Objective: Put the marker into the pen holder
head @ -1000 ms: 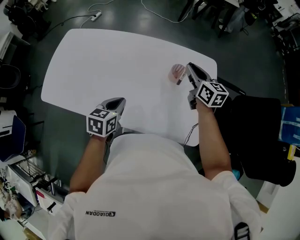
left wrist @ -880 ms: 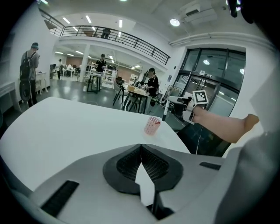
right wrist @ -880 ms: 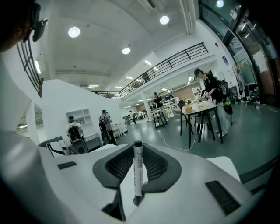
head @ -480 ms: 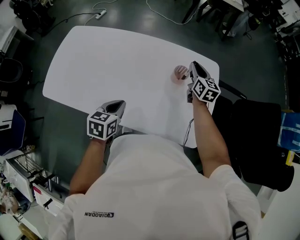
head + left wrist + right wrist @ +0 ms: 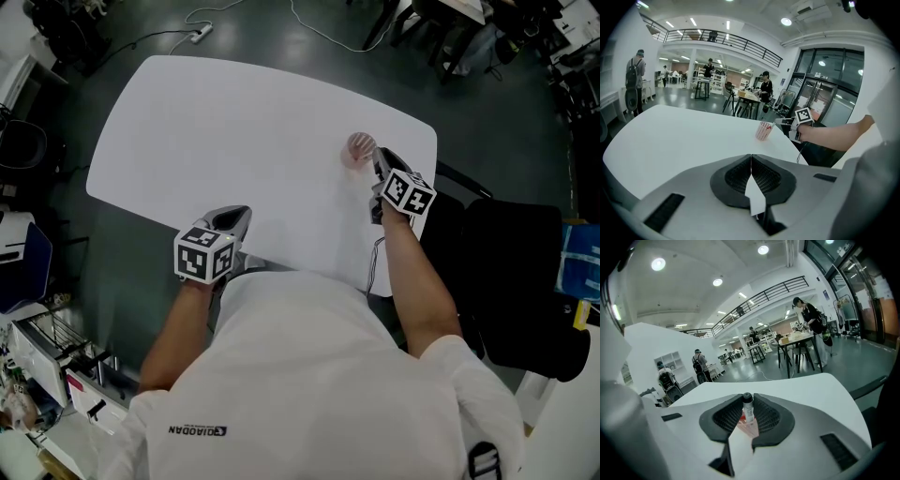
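Reaching forward, frame right — right claw [image 5: 379, 162] clamped on marker [image 5: 747, 408] at pen holder [image 5: 358, 147]; left claw [image 5: 235, 216] closed at bench [image 5: 234, 122] edge.

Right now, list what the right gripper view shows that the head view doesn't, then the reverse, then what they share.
Only the right gripper view: the marker, dark-capped, clamped between the right gripper's jaws, with the pink pen holder showing directly below it; also people and a railed balcony in the hall behind.
Only the head view: the left gripper at the table's near edge, far from the holder, and the person's arms and white shirt.
Both: the white table, the pen holder and the right gripper.
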Motion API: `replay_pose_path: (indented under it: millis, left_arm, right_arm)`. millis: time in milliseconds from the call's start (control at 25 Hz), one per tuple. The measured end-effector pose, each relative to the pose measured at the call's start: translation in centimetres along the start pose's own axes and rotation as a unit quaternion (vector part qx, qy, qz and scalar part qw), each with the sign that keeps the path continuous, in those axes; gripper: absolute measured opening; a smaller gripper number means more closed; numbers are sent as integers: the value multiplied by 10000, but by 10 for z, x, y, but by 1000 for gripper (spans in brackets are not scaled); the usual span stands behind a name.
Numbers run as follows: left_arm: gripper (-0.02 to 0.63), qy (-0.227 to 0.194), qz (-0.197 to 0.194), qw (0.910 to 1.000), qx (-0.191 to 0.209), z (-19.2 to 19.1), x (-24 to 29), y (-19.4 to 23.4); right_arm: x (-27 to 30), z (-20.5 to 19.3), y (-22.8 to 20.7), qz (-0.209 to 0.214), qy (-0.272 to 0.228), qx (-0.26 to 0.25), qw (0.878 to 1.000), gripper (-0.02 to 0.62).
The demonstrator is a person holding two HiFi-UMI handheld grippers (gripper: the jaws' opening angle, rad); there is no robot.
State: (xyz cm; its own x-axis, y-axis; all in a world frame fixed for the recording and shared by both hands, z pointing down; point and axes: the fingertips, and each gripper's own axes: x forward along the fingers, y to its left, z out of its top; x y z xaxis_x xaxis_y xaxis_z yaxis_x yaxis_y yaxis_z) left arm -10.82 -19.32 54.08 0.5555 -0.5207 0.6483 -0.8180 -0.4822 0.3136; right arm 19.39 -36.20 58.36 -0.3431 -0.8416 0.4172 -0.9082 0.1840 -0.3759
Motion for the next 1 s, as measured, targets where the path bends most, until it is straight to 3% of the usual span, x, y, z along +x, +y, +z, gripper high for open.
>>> replay_pose_path:
  millis: [120, 280, 400, 720, 1000]
  left_arm:
    - [28, -7, -36, 10000, 17, 0, 1, -2]
    - [29, -11, -95, 10000, 18, -1, 2, -1]
    - [29, -46, -134, 9999, -8, 0, 3, 3]
    - [28, -99, -511, 9985, 187, 10, 2, 12]
    - [29, -5, -965, 9933, 638, 15, 3, 15]
  right_arm:
    - [-1, -13, -4, -61, 197, 110, 9997, 97]
    - [-10, -16, -6, -303, 342, -119, 9989, 149]
    - [-21, -19, 3, -239, 344, -194, 9989, 152]
    - [-67, -29, 61, -45, 94, -185, 9998, 23]
    - [-84, -60, 117, 318, 171, -249, 9990, 18]
